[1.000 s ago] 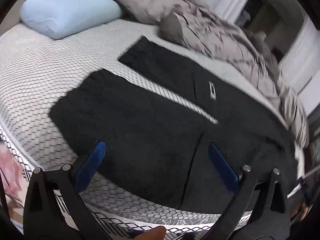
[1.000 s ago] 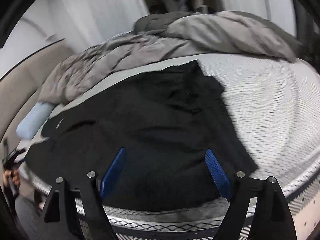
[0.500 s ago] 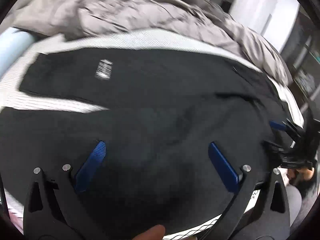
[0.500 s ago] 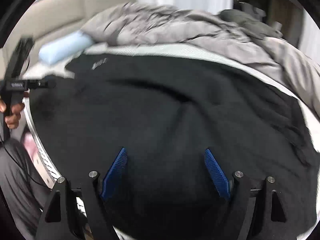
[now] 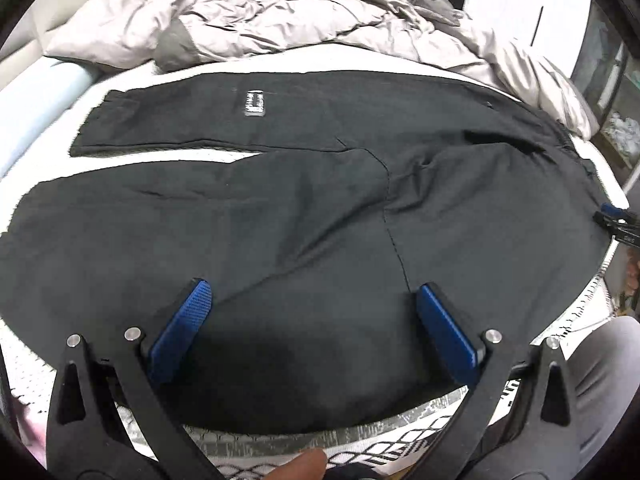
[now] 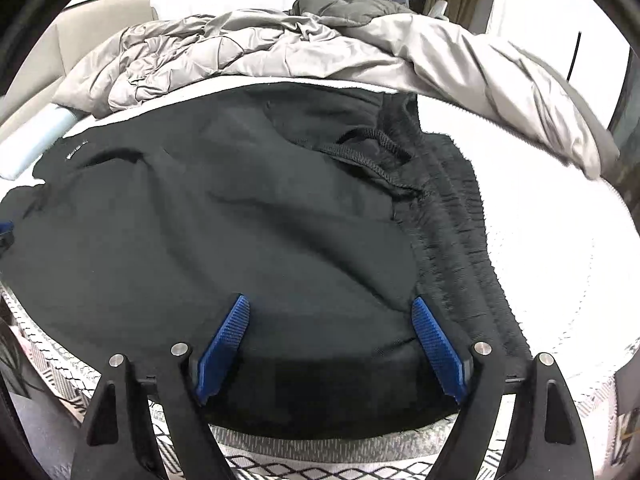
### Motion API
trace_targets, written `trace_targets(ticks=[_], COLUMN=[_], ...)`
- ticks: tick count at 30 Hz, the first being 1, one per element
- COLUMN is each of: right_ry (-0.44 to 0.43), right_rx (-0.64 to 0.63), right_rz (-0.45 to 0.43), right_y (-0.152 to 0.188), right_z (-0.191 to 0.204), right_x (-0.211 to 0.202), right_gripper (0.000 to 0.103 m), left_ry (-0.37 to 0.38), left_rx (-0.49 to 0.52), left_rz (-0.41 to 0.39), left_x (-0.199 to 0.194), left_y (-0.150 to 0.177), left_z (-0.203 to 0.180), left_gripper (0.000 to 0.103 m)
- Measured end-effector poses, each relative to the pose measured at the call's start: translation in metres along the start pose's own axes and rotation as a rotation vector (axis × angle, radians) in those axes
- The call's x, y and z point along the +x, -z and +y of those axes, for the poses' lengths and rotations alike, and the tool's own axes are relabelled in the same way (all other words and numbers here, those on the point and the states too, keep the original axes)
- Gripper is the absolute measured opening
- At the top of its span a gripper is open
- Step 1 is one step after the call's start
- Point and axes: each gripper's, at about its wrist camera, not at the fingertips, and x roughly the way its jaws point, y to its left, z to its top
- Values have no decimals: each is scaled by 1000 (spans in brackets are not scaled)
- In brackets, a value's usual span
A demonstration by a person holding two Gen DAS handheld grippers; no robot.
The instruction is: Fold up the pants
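Pants (image 5: 280, 220) are spread flat on the bed (image 6: 540, 220), legs apart, waistband (image 6: 452, 216) end to the right. No fold made yet, so basically everything's left. Left claw (image 5: 310, 312) and right claw (image 6: 330, 330) both gape wide, holding nothing.

The pants (image 5: 304, 216) lie spread flat on the bed (image 5: 256, 446), running lengthwise along its near edge. Their two legs extend to the left, one behind the other with a strip of mattress between them. The waistband (image 6: 452, 216) lies at the right end, with the drawstring (image 6: 368, 152) on top just left of it. A rumpled duvet (image 5: 280, 20) is heaped along the far edge, behind the pants. A pillow (image 5: 36, 108) sits at the far left corner, partly under the duvet. The left gripper (image 5: 310, 314) hovers over the near leg; the right gripper (image 6: 330, 330) over the near edge by the waistband.
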Motion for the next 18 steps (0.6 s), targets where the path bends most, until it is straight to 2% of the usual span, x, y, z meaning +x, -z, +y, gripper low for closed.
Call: trace_targets(ticks=[1,2,5,7,9,11,13,14,16,17,18], right_ry=[24,3,-122,-163,-217,-255,-208,-162,-111,-83,-38], right_rx=[-16,-29,-70,-114,-149,-159,-142,-159,-167,-155,-136], right_rz=[2,-3,-39,-47,-49,-36,33,56,33,31,25], right_y=[-3,-8,-22,-34,-46,-57,-60,-62,-59,-56,-51], right_z=[8,17,53,83,112,129,137,136,122,110,92], right_x=[-3,-6,-14,-11,-2,17,43,54,52,48,44], right_gripper=[85,85,85,85,85,85,85,85,85,85,85], left_ry=[17,48,117,146,219,269,229,235,266,237,170], left_rx=[-6,-7,12,16,-15,-65,-72,-60,-30,-14,3], left_rz=[-5,-7,-3,13,45,112,146,140,122,106,86], left_x=[-4,-7,-7,5,26,51,66,68,61,54,47], left_y=[-1,-4,-20,-31,-42,-48,-49,-49,-45,-42,-38], left_z=[9,6,-34,-65,-96,-111,-117,-116,-105,-93,-76], left_gripper=[102,102,102,102,102,102,102,102,102,102,102])
